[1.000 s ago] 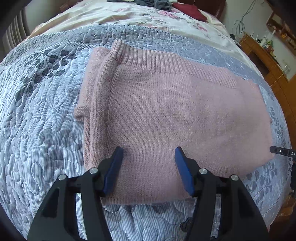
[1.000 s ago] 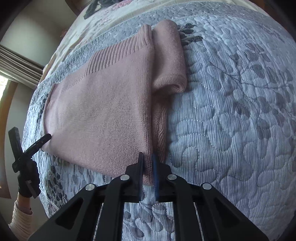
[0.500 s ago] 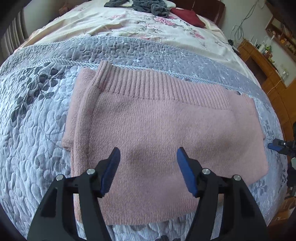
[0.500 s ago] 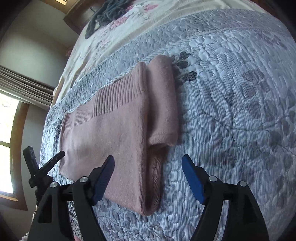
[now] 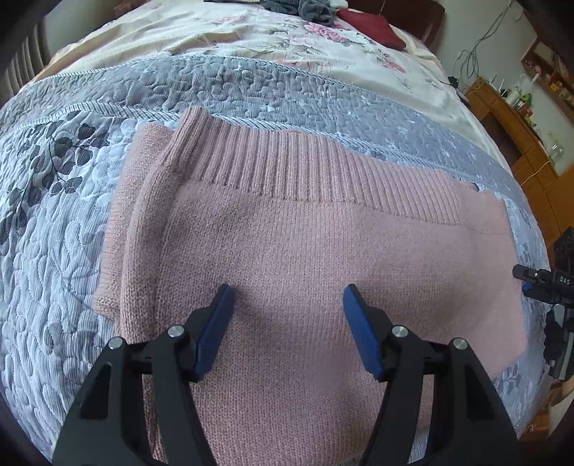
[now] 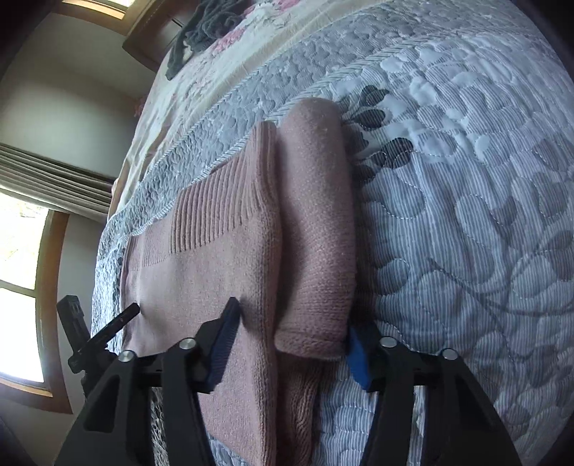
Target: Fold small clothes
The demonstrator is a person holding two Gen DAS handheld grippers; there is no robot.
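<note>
With both tongs spread wide and holding nothing, the fold looks mid-way: the pink knit sweater [image 5: 305,258] lies flat on the grey quilted bedspread [image 5: 53,229] of the bed, already doubled into a rough rectangle w/ its ribbed hem [image 5: 305,168] along the far edge and a folded-in sleeve [image 6: 315,229] lying along one side. Left tongs [image 5: 288,328] hover low over the middle of the sweater, blue pads apart, no cloth between them; can't tell if the tips touch the knit. Right tongs [image 6: 292,346] sit at the near end of the sleeve side, equally wide, straddling the sleeve cuff [image 6: 308,344] & the body edge beside it, one pad over the body panel, the other just beside the cuff's outer edge on the bedspread. Each wrist view catches the other tool at the frame edge, so the two are at opposite ends of the garment. Judgement: this is the gap btw folds, lining up for the next grab. Next move prob. needs the right tongs to close on the near edge through all layers (cuff + body), the left to pin or take the matching edge, then carry over toward the ribbed hem. Risk: thick soft knit, layers may slip apart or the sleeve may slide out if only the top layer is pinched. A floral sheet [image 5: 251,39] and dark clothes [image 6: 201,25] lie further up the bed, well apart.
</note>
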